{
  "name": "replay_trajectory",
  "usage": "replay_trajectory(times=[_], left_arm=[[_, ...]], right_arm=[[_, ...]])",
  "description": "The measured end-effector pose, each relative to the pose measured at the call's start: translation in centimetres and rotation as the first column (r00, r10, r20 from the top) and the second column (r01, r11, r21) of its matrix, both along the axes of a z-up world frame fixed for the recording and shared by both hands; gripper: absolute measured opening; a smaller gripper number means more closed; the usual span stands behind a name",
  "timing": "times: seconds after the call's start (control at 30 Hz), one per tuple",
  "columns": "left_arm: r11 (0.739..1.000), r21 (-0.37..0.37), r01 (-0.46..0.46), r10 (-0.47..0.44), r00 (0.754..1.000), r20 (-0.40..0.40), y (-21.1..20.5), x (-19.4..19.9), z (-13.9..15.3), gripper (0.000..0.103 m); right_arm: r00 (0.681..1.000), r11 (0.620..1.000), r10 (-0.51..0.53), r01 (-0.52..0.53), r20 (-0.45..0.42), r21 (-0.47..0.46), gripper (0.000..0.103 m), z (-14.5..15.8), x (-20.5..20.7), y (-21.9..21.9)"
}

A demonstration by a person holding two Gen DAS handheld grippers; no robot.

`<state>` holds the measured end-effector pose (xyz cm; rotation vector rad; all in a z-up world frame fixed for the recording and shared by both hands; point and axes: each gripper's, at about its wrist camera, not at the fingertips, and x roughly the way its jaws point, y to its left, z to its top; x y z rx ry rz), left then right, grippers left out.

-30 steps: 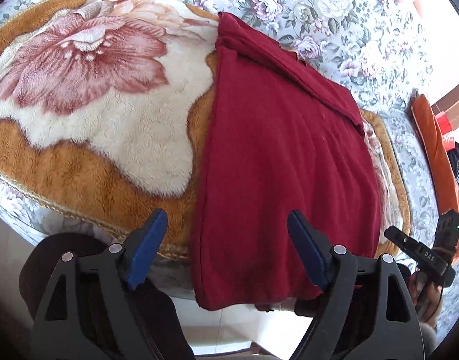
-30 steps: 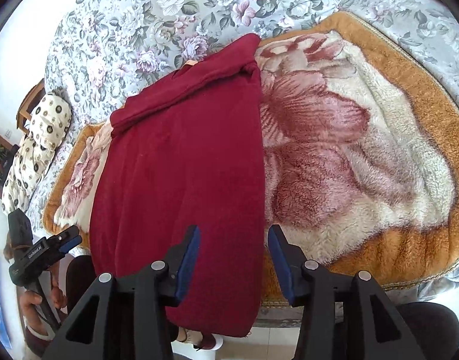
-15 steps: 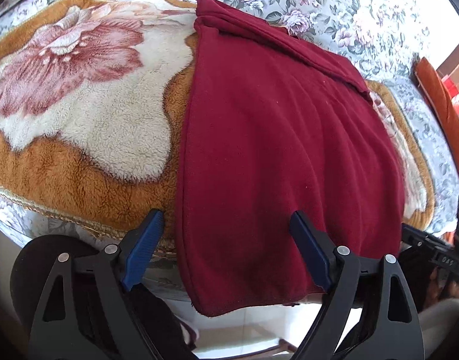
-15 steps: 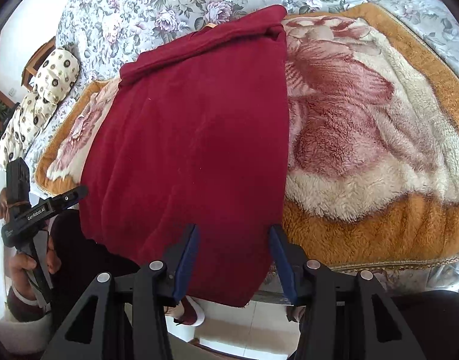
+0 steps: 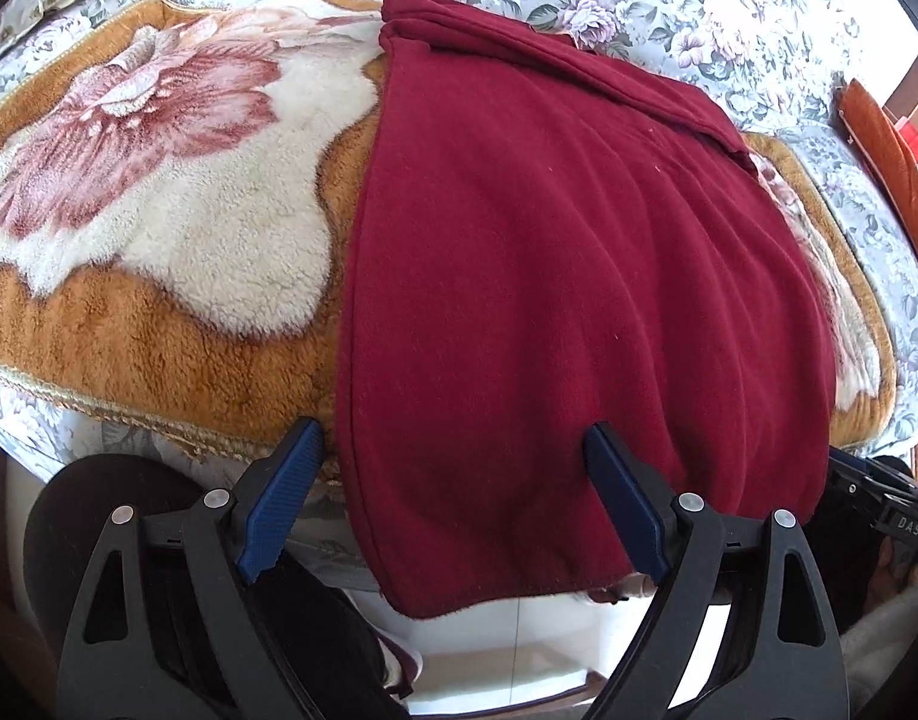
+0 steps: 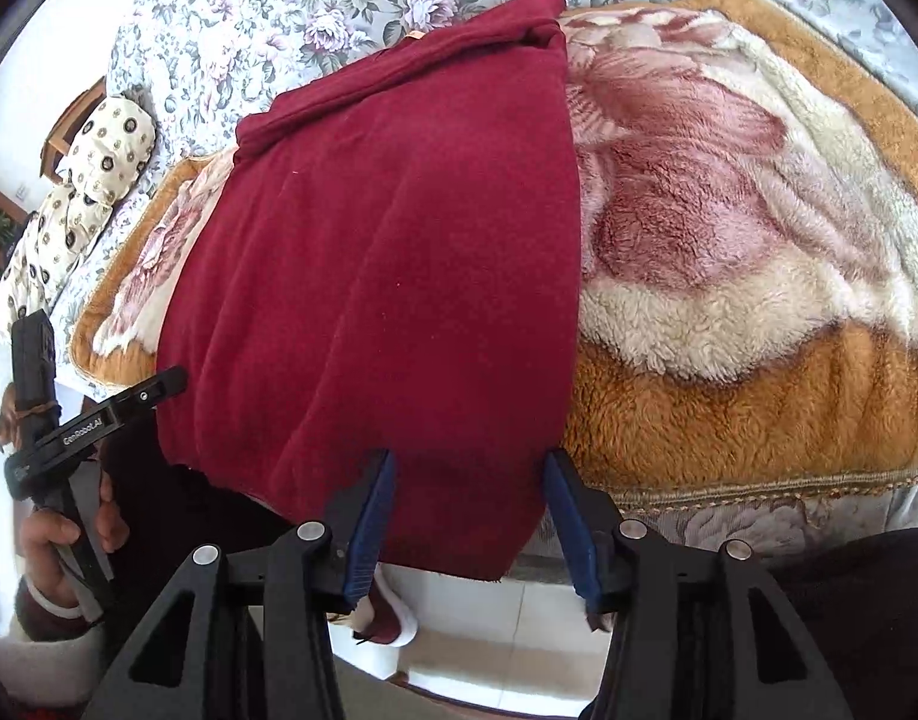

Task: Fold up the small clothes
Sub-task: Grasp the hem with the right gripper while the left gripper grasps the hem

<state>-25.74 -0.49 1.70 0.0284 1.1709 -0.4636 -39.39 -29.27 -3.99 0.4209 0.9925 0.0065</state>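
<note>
— Two claws, both spread wide: our left gripper [image 5: 453, 501] and right gripper [image 6: 468, 522] each straddle a near corner of the red garment [image 5: 579, 276], pinching nothing.

— Where do we see the cloth?

— Lying long across the plush flower blanket [image 5: 159, 228], its near hem hanging over the bed's edge.

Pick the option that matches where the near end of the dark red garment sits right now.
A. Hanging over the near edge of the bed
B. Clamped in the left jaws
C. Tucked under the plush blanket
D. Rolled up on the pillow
A: the garment lies on the blanket and its near end droops past the bed's edge, with both sets of jaws open.
</note>
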Motion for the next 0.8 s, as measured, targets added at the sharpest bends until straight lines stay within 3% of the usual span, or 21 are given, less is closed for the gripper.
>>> replay_trajectory(times=[0.1, 0.17, 0.2, 0.23, 0.3, 0.4, 0.43, 0.47, 0.5, 0.53, 0.63, 0.7, 0.77, 0.8], left_arm=[[0.999, -0.051, -0.004, 0.000, 0.997, -0.072, 0.3, -0.3, -0.8, 0.088], [0.997, -0.075, -0.016, 0.007, 0.992, -0.123, 0.3, -0.4, -1.7, 0.084], [0.997, -0.071, -0.017, 0.010, 0.994, -0.106, 0.2, -0.6, -1.4, 0.083], [0.998, -0.068, -0.018, 0.011, 0.995, -0.099, 0.1, -0.6, -1.2, 0.082], [0.994, -0.100, -0.038, 0.026, 0.993, -0.114, 0.6, -0.5, -1.2, 0.082], [0.983, -0.161, -0.089, 0.064, 0.987, -0.149, 1.4, -0.1, -1.4, 0.082], [0.982, -0.165, -0.094, 0.069, 0.986, -0.151, 1.5, -0.1, -1.3, 0.082], [0.983, -0.160, -0.089, 0.065, 0.987, -0.146, 1.4, -0.2, -1.3, 0.082], [0.986, -0.149, -0.077, 0.057, 0.989, -0.138, 1.3, -0.4, -1.3, 0.082], [0.988, -0.137, -0.067, 0.048, 0.990, -0.133, 1.0, -0.4, -1.3, 0.083], [0.989, -0.133, -0.059, 0.042, 0.991, -0.126, 0.4, -0.4, -1.4, 0.088], [0.992, -0.116, -0.054, 0.040, 0.993, -0.115, 0.0, -0.5, -1.4, 0.088], [0.994, -0.100, -0.038, 0.028, 0.994, -0.103, -0.2, -0.5, -1.5, 0.085], [0.995, -0.093, -0.042, 0.032, 0.995, -0.099, 0.0, -0.5, -1.4, 0.075]], right_arm=[[1.000, 1.000, -0.004, 0.004, 0.019, 0.001, 0.044, 0.0, -0.1, -0.1], [0.999, 1.000, -0.018, 0.018, 0.027, 0.008, 0.026, -0.1, -0.3, -0.6], [0.999, 0.999, -0.016, 0.015, 0.037, 0.030, 0.021, 0.0, -0.5, -0.8], [0.999, 0.998, 0.004, -0.007, 0.051, 0.066, 0.008, 0.1, -0.6, -0.9], [0.996, 0.996, 0.050, -0.056, 0.080, 0.073, 0.008, 0.8, -0.8, -0.4], [0.996, 0.996, 0.069, -0.072, 0.054, 0.047, 0.008, 0.8, -0.3, 0.2], [0.997, 0.996, 0.070, -0.071, 0.041, 0.044, 0.013, 0.7, -0.2, 0.3], [0.997, 0.996, 0.066, -0.068, 0.031, 0.054, 0.029, 0.6, -0.2, 0.4], [0.998, 0.995, 0.058, -0.059, 0.025, 0.077, 0.038, 0.5, -0.3, 0.3], [0.999, 0.994, 0.048, -0.050, 0.021, 0.099, 0.043, 0.4, -0.5, 0.2], [1.000, 0.993, 0.022, -0.021, -0.006, 0.116, 0.043, -0.5, -0.6, 0.1], [1.000, 0.994, -0.008, 0.010, -0.023, 0.107, 0.040, -1.1, -0.4, 0.1], [1.000, 0.997, 0.001, -0.001, 0.006, 0.073, 0.031, -0.8, -0.5, 0.4], [0.999, 0.993, 0.012, -0.017, 0.042, 0.113, 0.006, -0.5, -0.6, 0.5]])
